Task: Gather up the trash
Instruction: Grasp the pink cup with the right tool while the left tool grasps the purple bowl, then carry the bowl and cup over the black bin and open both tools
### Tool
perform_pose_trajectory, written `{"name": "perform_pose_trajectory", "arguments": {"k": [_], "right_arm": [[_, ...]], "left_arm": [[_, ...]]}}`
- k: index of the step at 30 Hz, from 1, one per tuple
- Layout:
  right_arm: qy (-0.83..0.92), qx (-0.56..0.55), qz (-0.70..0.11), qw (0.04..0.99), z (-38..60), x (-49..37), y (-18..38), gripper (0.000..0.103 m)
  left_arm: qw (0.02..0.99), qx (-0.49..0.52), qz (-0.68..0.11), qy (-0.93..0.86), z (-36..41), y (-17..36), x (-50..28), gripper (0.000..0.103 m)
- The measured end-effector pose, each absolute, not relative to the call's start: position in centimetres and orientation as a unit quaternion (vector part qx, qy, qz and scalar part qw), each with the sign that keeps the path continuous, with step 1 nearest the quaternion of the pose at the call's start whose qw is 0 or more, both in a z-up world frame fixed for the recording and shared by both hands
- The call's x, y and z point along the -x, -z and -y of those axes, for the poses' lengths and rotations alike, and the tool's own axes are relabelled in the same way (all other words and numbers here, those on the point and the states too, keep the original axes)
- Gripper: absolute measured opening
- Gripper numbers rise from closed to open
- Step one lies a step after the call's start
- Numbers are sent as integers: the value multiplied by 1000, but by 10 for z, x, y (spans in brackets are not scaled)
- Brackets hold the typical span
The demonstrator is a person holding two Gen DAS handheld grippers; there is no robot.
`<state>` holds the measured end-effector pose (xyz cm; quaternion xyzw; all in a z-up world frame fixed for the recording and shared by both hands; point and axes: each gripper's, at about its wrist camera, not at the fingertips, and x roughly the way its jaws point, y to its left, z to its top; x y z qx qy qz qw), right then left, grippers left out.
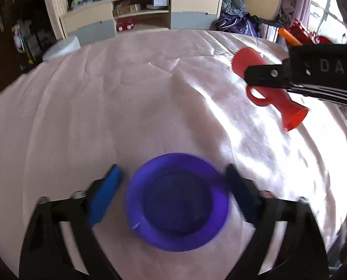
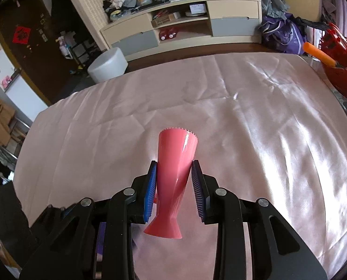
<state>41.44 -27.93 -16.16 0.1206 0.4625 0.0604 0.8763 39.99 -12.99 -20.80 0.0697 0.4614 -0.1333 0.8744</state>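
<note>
A purple plastic cup [image 1: 177,201], seen from above, sits on the pink tablecloth [image 1: 103,107] between the fingers of my left gripper [image 1: 173,177]. The jaws are open around it, and the view is blurred. My right gripper [image 2: 173,175] is shut on a red plastic goblet [image 2: 173,175] with a toothed rim and a flared foot, held above the cloth with its rim pointing away. The goblet also shows in the left wrist view [image 1: 262,84], with the right gripper [image 1: 255,77] clamped across its middle, at the upper right.
A red basket [image 2: 339,70] with an orange object stands at the table's far right edge. A white round stool [image 2: 108,64] stands on the floor beyond the far left edge. A beige cabinet [image 2: 182,21] lines the back wall.
</note>
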Motion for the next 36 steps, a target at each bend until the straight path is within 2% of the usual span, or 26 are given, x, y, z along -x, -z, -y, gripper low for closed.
{"name": "perform_pose_trajectory", "arguments": {"k": [11,25,36], "right_arm": [[-65,-130,-468,872,284,-366,161,31],[-94,-106,-456,879,249,-240,143,31],[-98,-76,-466,876,229,-155,178,31]], "left_arm": [[865,-55,-478,141,107,202,-359,73],[874,-23,-469,126,52,172,-226,73],[867,-9,-483,122,29,195,-143,73]]}}
